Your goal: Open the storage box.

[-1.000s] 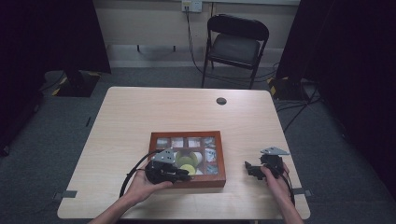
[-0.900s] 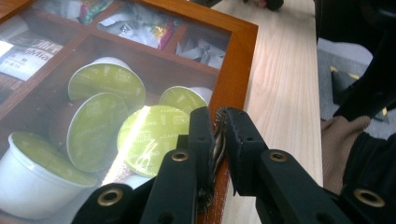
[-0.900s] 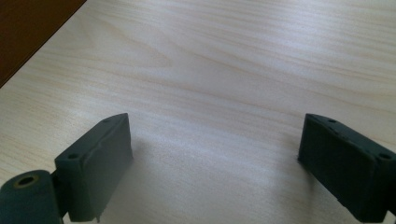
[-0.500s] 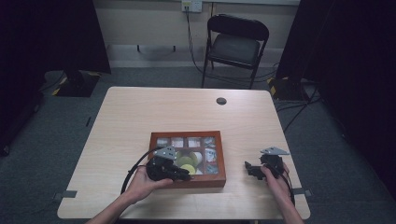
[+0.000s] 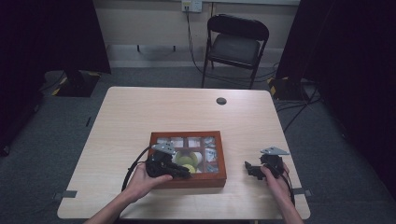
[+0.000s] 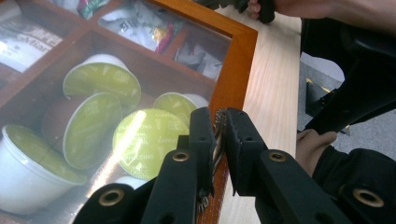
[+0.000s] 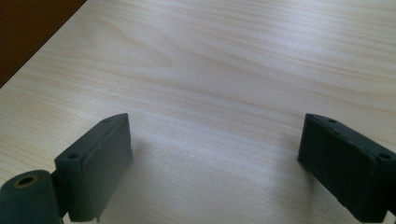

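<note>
A wooden box (image 5: 187,181) with a glass lid lies near the table's front edge. Under the glass are green-topped capsules (image 5: 187,161) and sachets. In the left gripper view the capsules (image 6: 149,140) sit just behind the lid's orange-brown frame (image 6: 238,60). My left gripper (image 5: 187,173) reaches over the box's front rim. Its jaws (image 6: 217,116) are shut on a small striped metal clasp (image 6: 217,140) at that rim. My right gripper (image 5: 247,168) rests on the table to the right of the box, open, with only bare wood between its jaws (image 7: 215,135).
A small black disc (image 5: 221,101) lies at the table's far side. Behind the table stands a black folding chair (image 5: 236,44), with cables on the floor. A corner of the box (image 7: 28,28) shows at the upper left of the right gripper view.
The left hand has shifted very slightly at the box's front rim. The right gripper has stayed where it was.
</note>
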